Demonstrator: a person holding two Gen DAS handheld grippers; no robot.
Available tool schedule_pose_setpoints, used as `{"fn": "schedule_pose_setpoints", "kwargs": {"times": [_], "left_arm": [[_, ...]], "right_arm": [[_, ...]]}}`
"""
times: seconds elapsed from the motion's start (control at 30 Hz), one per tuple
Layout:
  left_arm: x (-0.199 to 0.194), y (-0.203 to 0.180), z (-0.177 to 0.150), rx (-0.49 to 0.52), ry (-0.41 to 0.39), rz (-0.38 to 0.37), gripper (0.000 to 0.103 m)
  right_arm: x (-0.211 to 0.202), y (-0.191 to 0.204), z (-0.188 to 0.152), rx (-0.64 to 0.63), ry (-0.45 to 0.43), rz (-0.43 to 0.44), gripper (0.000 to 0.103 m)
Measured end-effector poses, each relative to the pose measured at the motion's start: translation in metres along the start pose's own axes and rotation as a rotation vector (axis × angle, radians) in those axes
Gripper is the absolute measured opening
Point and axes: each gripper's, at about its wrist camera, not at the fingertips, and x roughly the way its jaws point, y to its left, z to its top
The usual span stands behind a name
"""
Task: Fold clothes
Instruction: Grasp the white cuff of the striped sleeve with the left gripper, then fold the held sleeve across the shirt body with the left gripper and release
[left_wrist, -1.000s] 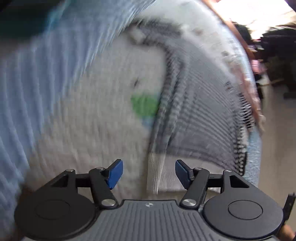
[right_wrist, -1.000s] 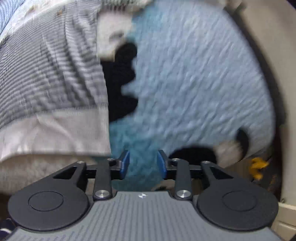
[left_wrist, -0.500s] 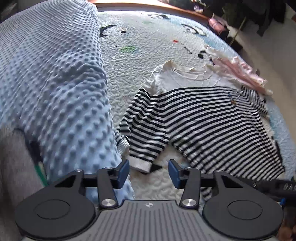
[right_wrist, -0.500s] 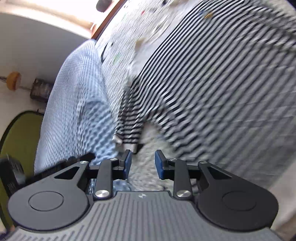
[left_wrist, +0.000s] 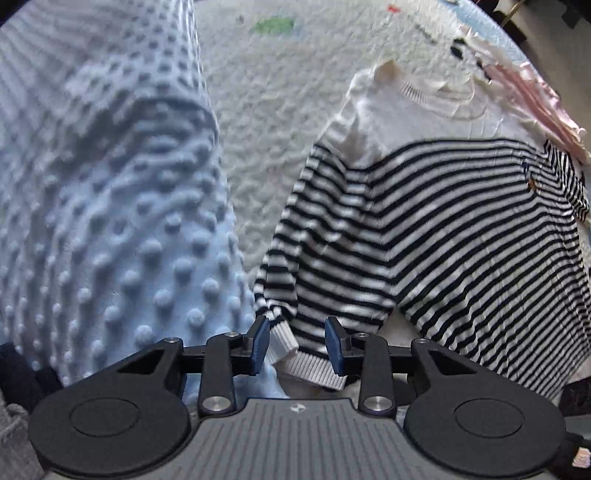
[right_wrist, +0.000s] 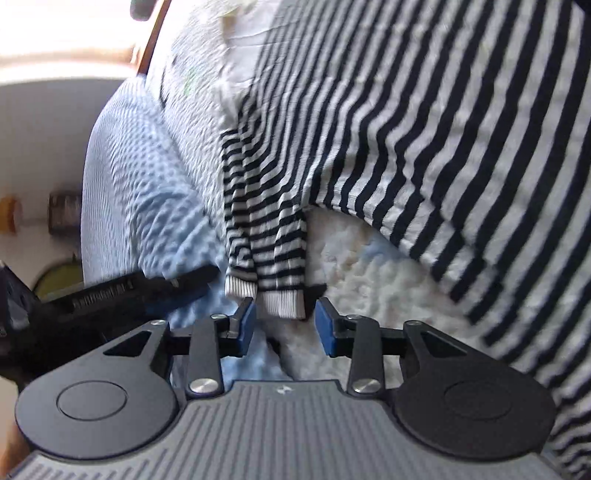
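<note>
A navy-and-white striped sweater (left_wrist: 461, 229) with a white yoke lies flat on a white quilted bedspread (left_wrist: 266, 110). Its left sleeve (left_wrist: 295, 258) is folded down, with the ribbed cuff (left_wrist: 310, 365) at the bottom. My left gripper (left_wrist: 297, 345) points down over that cuff; its jaws are closing with the cuff between them, and the pads show no squeeze on it. In the right wrist view the same cuff (right_wrist: 282, 302) lies just beyond my right gripper (right_wrist: 285, 325), whose jaws are opening with nothing between them.
A light blue dotted blanket (left_wrist: 110, 221) is heaped along the left, right against the sleeve. A pink garment (left_wrist: 535, 99) lies past the sweater's far shoulder. The left gripper's black housing (right_wrist: 110, 299) crosses the right wrist view at left. A wooden bed edge (right_wrist: 147, 55) shows behind.
Both grippers swept across the bed and dropped close to the sleeve cuff. The left jaws narrowed around the cuff; the right jaws widened a little.
</note>
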Motion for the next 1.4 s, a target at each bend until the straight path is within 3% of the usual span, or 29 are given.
{"fn": "schedule_pose_setpoints", "kwargs": {"times": [0.13, 0.27, 0.37, 0.57, 0.8, 0.83, 0.9, 0.93, 0.97, 1.03, 1.27, 1.4], "left_arm": [[0.015, 0.018, -0.004, 0.016, 0.040, -0.025, 0.017], [0.018, 0.030, -0.006, 0.004, 0.033, -0.075, 0.016], [0.014, 0.028, -0.005, -0.002, 0.011, -0.103, 0.018], [0.014, 0.030, -0.001, -0.033, 0.011, -0.112, 0.020], [0.021, 0.026, 0.004, -0.043, 0.032, -0.114, 0.030], [0.024, 0.023, 0.005, -0.033, 0.033, -0.107, 0.032], [0.026, 0.018, 0.004, -0.001, 0.031, -0.081, 0.031], [0.027, 0.015, 0.003, 0.026, 0.029, -0.061, 0.025], [0.027, 0.013, 0.002, 0.054, 0.029, -0.040, 0.010], [0.024, 0.016, 0.001, 0.073, 0.032, -0.027, 0.004], [-0.039, 0.040, 0.022, -0.098, -0.057, -0.132, 0.004], [-0.071, 0.017, 0.052, -0.143, -0.136, -0.199, 0.004]], "right_arm": [[0.016, -0.004, -0.007, 0.038, -0.030, -0.029, 0.036], [0.022, -0.001, -0.013, 0.037, -0.051, -0.041, 0.035], [0.025, 0.005, -0.014, 0.022, -0.058, -0.058, 0.037], [0.024, -0.006, -0.014, 0.161, -0.065, -0.027, 0.033], [0.028, -0.001, -0.017, 0.135, -0.060, -0.045, 0.033], [0.029, -0.001, -0.017, 0.134, -0.062, -0.047, 0.032], [0.030, 0.000, -0.018, 0.120, -0.065, -0.066, 0.018], [0.031, 0.000, -0.018, 0.110, -0.063, -0.079, 0.006], [0.031, -0.001, -0.019, 0.104, -0.063, -0.080, 0.006], [0.029, -0.002, -0.020, 0.098, -0.064, -0.062, 0.005], [0.009, 0.002, -0.018, 0.194, -0.064, 0.051, 0.005], [-0.010, 0.000, -0.007, 0.302, -0.078, 0.142, 0.005]]}}
